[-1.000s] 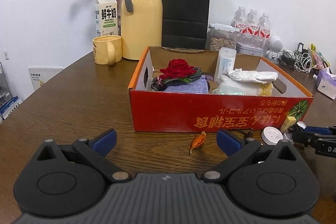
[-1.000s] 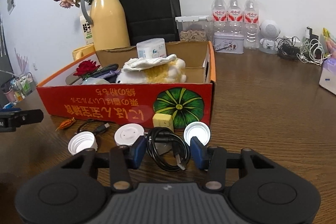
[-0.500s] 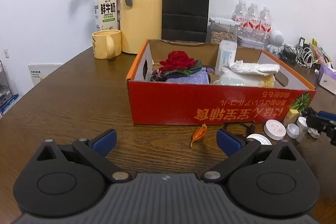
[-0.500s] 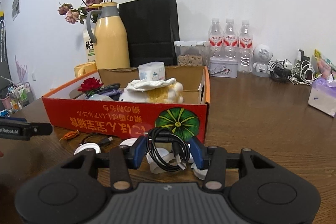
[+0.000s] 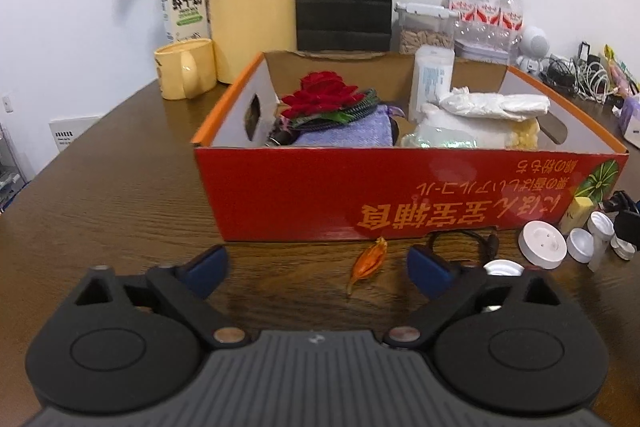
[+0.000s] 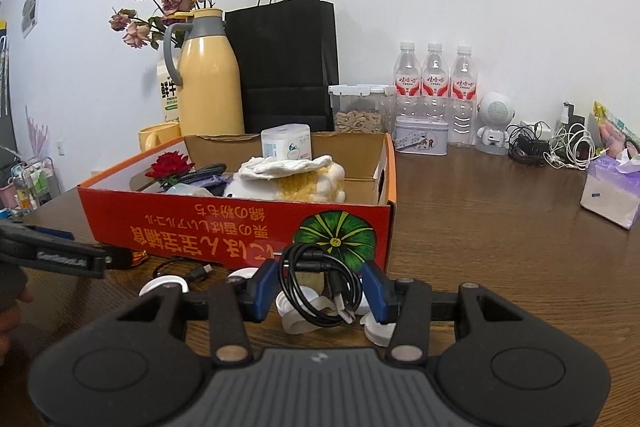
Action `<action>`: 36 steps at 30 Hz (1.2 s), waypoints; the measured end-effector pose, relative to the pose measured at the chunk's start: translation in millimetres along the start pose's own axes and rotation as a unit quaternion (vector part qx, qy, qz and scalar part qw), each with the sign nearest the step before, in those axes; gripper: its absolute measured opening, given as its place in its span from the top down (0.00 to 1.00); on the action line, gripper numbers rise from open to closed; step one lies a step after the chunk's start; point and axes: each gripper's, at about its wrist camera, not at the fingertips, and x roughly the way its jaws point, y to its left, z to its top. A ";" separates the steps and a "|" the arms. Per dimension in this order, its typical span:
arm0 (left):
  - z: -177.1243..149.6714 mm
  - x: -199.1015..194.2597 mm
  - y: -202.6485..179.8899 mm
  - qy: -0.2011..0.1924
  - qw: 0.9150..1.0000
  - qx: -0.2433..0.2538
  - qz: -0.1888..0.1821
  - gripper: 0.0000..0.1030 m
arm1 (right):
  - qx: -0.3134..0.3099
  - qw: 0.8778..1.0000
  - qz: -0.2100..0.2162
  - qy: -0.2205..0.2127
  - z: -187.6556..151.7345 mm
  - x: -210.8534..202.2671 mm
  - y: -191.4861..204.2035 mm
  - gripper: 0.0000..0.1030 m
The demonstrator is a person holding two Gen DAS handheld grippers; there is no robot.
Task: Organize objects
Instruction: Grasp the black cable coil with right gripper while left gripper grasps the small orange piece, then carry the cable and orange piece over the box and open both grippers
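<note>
Nearby, white caps (image 5: 542, 244) and orange petal (image 5: 368, 259) before red box (image 5: 360, 195).

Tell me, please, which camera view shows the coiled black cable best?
The right wrist view: the coiled black cable hangs clamped in the right gripper, close and whole. The left wrist view shows only a dark part of that gripper at its right edge; the coil itself cannot be made out.

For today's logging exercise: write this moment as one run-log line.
right gripper: shut on coiled black cable, lifted before red box | left gripper: open, just been closing, holds nothing, orange petal ahead | caps on table
</note>
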 end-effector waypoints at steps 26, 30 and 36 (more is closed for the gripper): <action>2.8 -48.5 -4.0 -0.085 0.994 0.014 -0.070 0.87 | -0.021 0.998 0.005 -0.053 11.8 -17.5 17.6 0.57; 14.1 -59.2 -3.9 -0.109 0.991 0.012 -0.077 0.87 | -0.026 0.997 0.014 -0.067 25.7 -18.3 23.9 0.57; 36.1 -62.3 -6.7 -0.138 0.987 0.013 -0.077 0.87 | -0.033 0.996 0.023 -0.086 47.1 -10.8 32.9 0.57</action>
